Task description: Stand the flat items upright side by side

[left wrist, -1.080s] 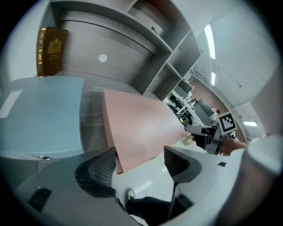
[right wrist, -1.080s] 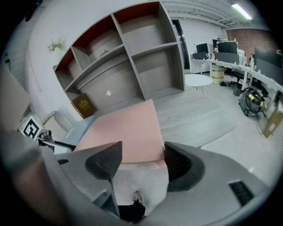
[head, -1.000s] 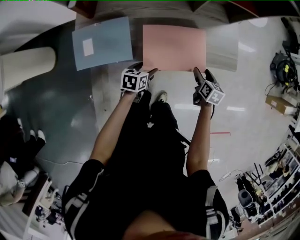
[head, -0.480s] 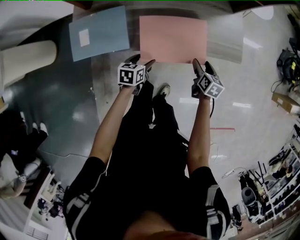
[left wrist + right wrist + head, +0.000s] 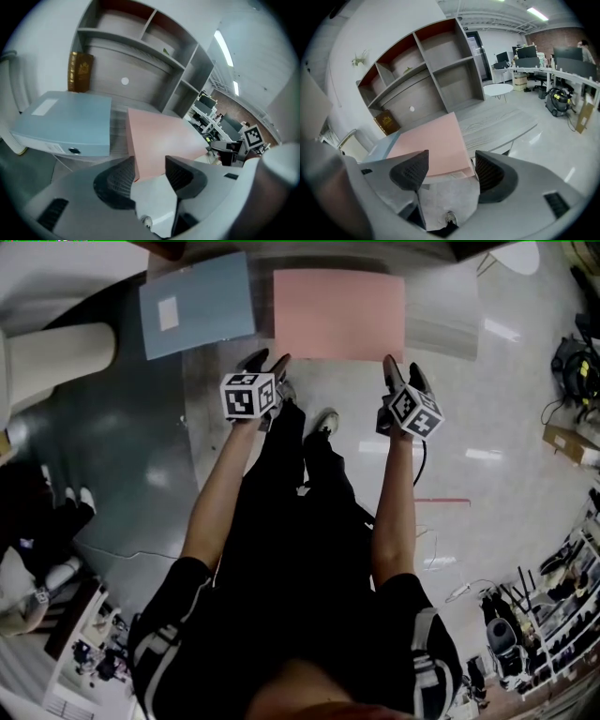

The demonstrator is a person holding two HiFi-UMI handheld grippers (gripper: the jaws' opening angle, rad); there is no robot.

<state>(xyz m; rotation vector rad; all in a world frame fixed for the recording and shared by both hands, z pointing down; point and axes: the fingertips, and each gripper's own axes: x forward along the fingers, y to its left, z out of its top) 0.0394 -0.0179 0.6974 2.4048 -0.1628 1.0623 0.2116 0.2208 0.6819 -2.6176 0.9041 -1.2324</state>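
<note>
Pink folder flat on the desk, a gripper at each near corner.
Only the gripper views show the shelf unit behind the folder, with a brown book upright in it. The head view alone shows the blue binder lying whole, just left of the folder. The left gripper has drawn back off the folder's near left corner, and its jaws have just been closing partway, apart on nothing. The right gripper gapes wide at the near right corner, clamping nothing.
</note>
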